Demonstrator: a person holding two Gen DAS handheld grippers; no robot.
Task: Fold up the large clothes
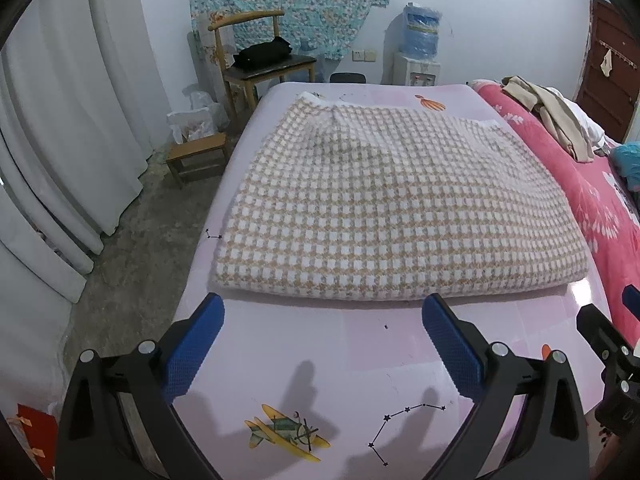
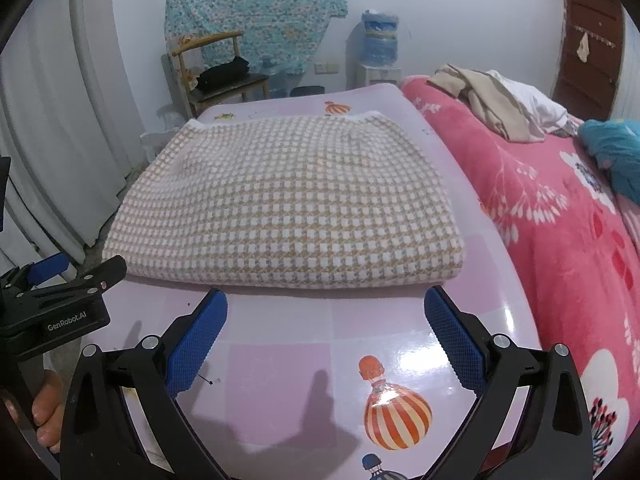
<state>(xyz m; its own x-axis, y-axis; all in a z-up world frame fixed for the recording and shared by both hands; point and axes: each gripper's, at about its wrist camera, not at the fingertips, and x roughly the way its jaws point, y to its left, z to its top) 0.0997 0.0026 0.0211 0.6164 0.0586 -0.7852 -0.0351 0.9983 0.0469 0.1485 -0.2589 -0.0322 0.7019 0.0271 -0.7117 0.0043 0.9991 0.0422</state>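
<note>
"GenRobot.AI" on left gripper (image 2: 76,276)

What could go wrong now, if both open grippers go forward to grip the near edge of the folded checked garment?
1. The near edge of the checked garment looks thick and layered; the left gripper or right gripper may catch only the top layers, so the fold could open.
2. The pink tabletop looks glossy, so the garment may slide away when pushed.
3. Both grippers are close together and could collide.
</note>
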